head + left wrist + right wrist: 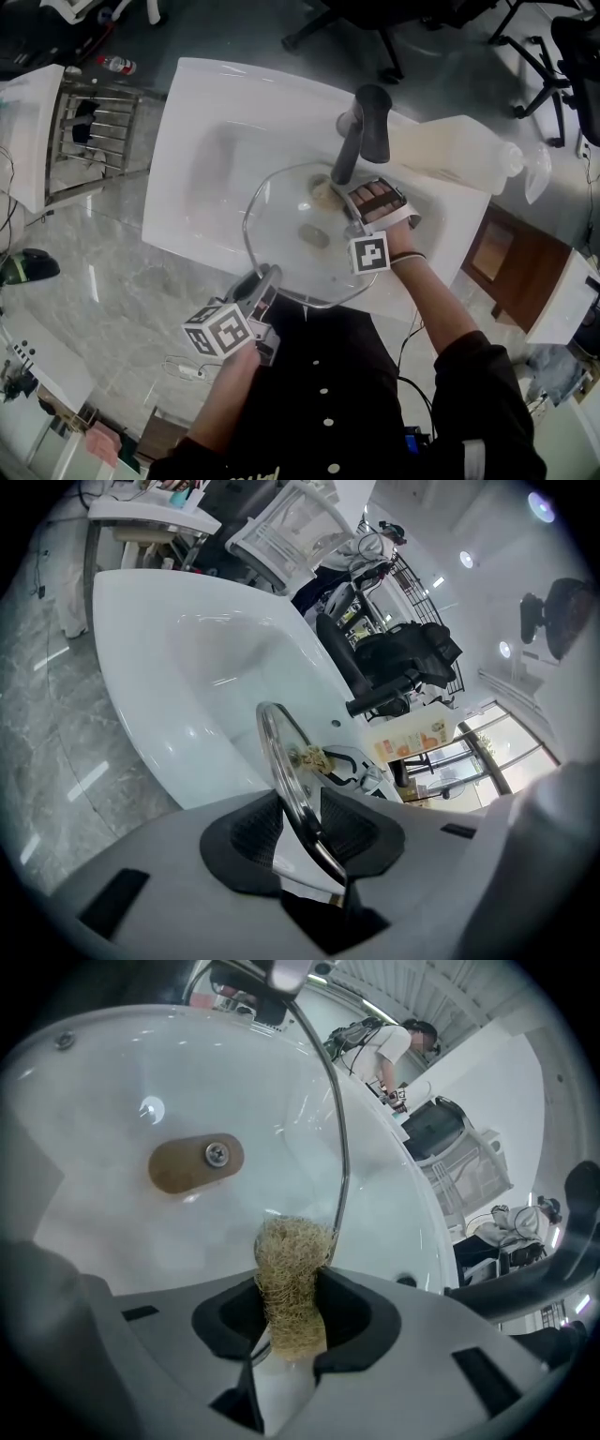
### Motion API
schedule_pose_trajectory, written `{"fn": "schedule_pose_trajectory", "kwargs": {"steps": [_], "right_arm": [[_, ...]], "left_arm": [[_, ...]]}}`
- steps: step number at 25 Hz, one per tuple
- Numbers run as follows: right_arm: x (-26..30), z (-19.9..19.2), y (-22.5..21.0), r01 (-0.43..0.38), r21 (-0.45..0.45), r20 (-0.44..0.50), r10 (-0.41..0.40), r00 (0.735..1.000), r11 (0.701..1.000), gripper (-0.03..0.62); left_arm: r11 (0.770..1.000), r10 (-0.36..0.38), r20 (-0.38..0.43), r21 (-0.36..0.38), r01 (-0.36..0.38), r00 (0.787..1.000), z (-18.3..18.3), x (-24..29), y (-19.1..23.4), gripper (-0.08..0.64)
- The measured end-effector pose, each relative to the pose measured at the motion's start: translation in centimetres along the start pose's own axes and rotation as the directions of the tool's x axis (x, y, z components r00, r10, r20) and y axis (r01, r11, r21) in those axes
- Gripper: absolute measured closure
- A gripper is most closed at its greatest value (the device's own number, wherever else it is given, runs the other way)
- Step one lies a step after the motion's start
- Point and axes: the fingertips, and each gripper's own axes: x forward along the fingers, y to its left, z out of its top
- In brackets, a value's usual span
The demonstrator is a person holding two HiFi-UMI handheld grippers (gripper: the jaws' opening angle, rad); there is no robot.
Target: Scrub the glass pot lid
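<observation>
I hold the glass pot lid (298, 251) tilted over the white sink (202, 155). My left gripper (265, 289) is shut on the lid's metal rim at its near edge. In the left gripper view the lid (286, 761) runs edge-on between the pads of the left gripper (302, 829). My right gripper (349, 202) is shut on a tan fibrous scrubber (292, 1279), which presses on the lid's far side near the rim (343, 1138). The lid's brown knob base (195, 1164) shows through the glass. The scrubber (309, 757) also shows behind the glass in the left gripper view.
A dark faucet (364, 127) rises just behind the lid. A wire dish rack (94, 131) stands left of the sink. A white plastic container (459, 155) lies at the right. Grey marble counter (112, 300) surrounds the sink. A person (389, 1049) stands far behind.
</observation>
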Motion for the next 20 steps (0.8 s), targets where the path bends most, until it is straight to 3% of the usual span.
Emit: {"fn": "schedule_pose_trajectory", "kwargs": {"steps": [10,20], "right_arm": [[-1.9,-2.7,2.1,-0.086,-0.027,-0.035,0.085,0.996,0.996,0.449],[-2.9,-2.8,2.3,-0.083,-0.08,-0.025,0.081,0.996,0.993,0.448]], "left_arm": [[1.0,-0.002,0.001,0.012,0.002,1.0,0.0,0.0,0.0,0.416],[1.0,-0.001,-0.004,0.011,0.001,1.0,0.0,0.0,-0.1,0.416]]}}
